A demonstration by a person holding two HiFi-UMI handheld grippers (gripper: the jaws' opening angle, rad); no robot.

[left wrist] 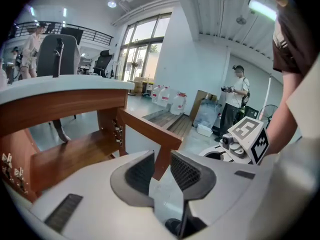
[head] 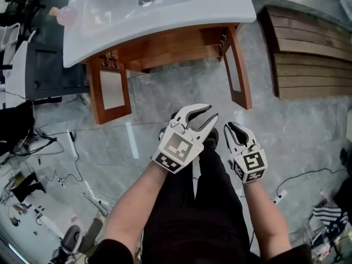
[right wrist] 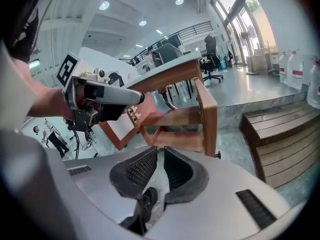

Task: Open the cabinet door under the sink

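Sink: white ceramic sink with a round metal drain, at the top of the head view.
Cabinet: reddish-brown wooden cabinet directly under the sink, with its interior boards exposed.
Doors: 2, both swung open.
Door at head view's left: wooden-framed door with a pale inset panel, swung wide and hung on brass hinges at its upper end.
Door at head view's right: matching narrow wooden-framed door, swung outward and seen nearly edge-on.
Left gripper: white 2-jaw left gripper with a marker cube, held over the floor and well apart from the cabinet. It is released – the dark ribbed pads stand apart with nothing between them, and the right-hand door's edge shows beyond the gap.
Right gripper: white 2-jaw right gripper, just beside the left one and touching neither door. Its jaws stand a narrow gap apart and are empty – only floor and a dark shoe show beneath.
Floor: grey marbled tile floor, with loose cables at the left.
Platform: slatted brown wooden platform, to the right of the cabinet.
Operator: stands facing the cabinet in black trousers, forearms bare.
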